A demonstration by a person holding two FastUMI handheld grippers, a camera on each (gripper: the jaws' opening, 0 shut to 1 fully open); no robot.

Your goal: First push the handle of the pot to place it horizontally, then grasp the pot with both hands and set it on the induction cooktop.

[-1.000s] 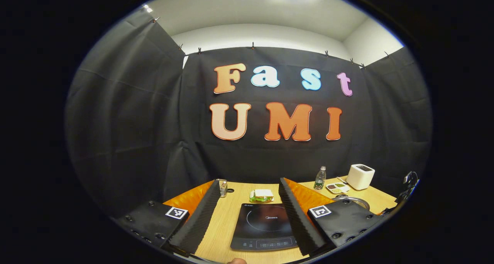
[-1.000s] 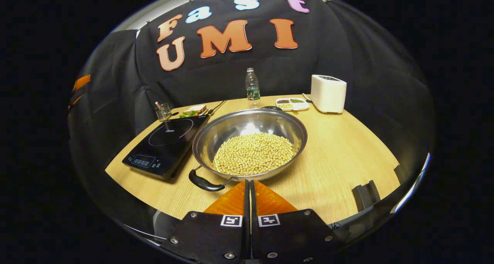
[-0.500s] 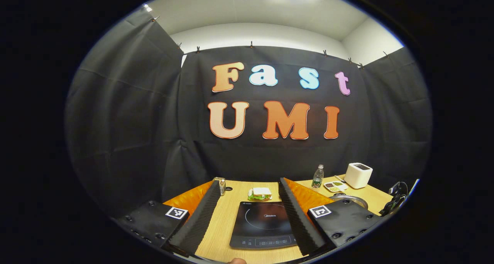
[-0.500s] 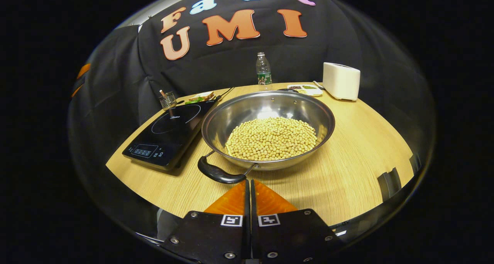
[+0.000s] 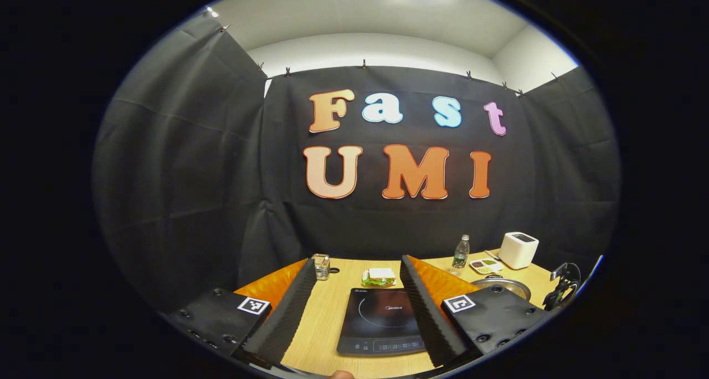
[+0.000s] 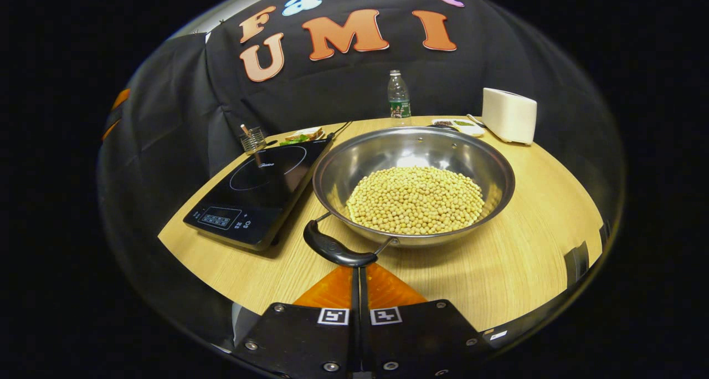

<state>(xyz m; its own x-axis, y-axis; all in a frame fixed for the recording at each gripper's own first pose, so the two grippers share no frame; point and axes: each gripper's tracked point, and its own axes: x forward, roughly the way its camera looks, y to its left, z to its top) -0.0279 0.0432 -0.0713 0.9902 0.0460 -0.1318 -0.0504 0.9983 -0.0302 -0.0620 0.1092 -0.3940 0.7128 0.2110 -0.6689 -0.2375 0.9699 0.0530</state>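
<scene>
Steel pot (image 6: 414,177), wide and shallow, standing on the wooden desk (image 6: 515,257) just right of the induction cooktop (image 6: 260,190); not yet on it. Contents: a heap of pale soybeans (image 6: 415,199) covering the bottom. Near black handle (image 6: 332,250) points toward the front edge of the desk, angled a little to the left; a second handle shows at the far rim.

Right tool (image 6: 359,271): orange fingers pressed together with no gap, holding nothing, tips just at the near handle; whether they touch it cannot be told.

Left tool (image 5: 354,307): fingers spread wide, holding nothing, raised over the desk with the cooktop (image 5: 383,321) seen between them. Rim of the pot (image 5: 501,283) visible past its right finger.

Other items on the desk, right gripper view:
- Plastic water bottle (image 6: 397,95), upright, at the far edge behind the pot.
- White toaster (image 6: 508,115), far right.
- Small divided tray (image 6: 457,125) between bottle and toaster.
- Sandwich (image 6: 302,136) beyond the cooktop.
- Small glass holder (image 6: 253,139), far left, with a stick in it.

Second tool (image 5: 562,285), dark, at the right edge of the left gripper view beside the pot.
</scene>
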